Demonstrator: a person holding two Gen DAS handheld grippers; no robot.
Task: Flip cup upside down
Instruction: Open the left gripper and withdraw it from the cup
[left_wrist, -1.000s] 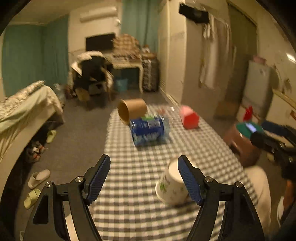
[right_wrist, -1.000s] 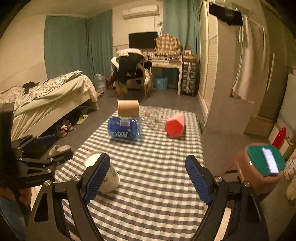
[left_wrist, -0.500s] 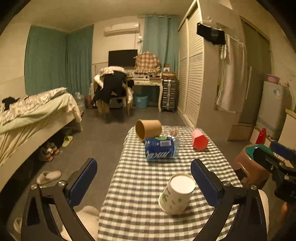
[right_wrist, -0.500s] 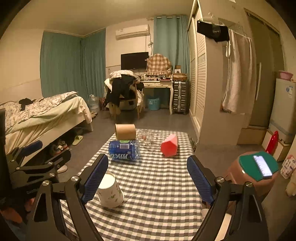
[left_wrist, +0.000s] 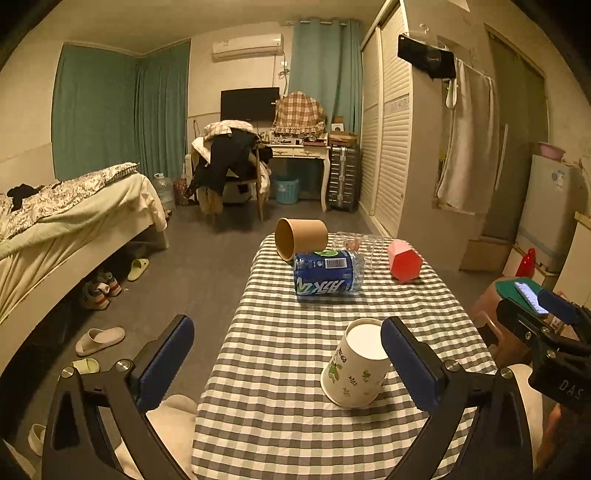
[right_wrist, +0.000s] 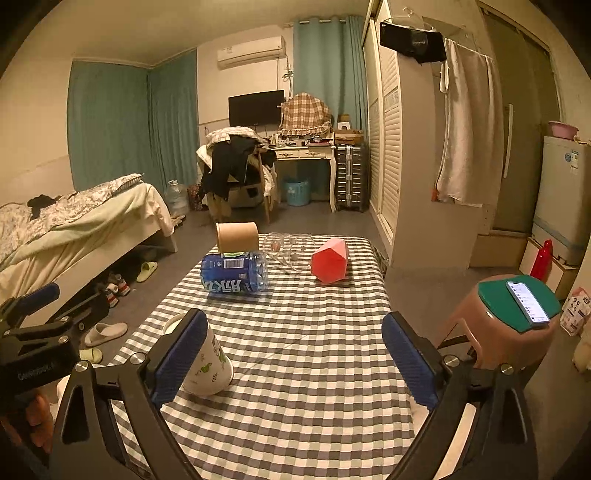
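Observation:
A white paper cup with a green leaf print (left_wrist: 354, 367) stands upside down on the checked tablecloth (left_wrist: 280, 369), wide rim down and flat base up. My left gripper (left_wrist: 286, 363) is open and empty; its right finger is just right of the cup, apart from it. In the right wrist view the cup (right_wrist: 208, 371) sits partly behind the left finger of my right gripper (right_wrist: 293, 360), which is open and empty above the table's near part.
Further back on the table lie a blue bottle (left_wrist: 328, 272), a brown paper cup on its side (left_wrist: 300, 237), a clear glass (left_wrist: 356, 244) and a red cup (left_wrist: 403, 259). A stool with a phone (right_wrist: 517, 314) stands right. A bed (left_wrist: 66, 221) is left.
Both grippers have pulled back and up from the table. The cup, tilted beside my left gripper's right finger a second ago, now stands upside down and free.

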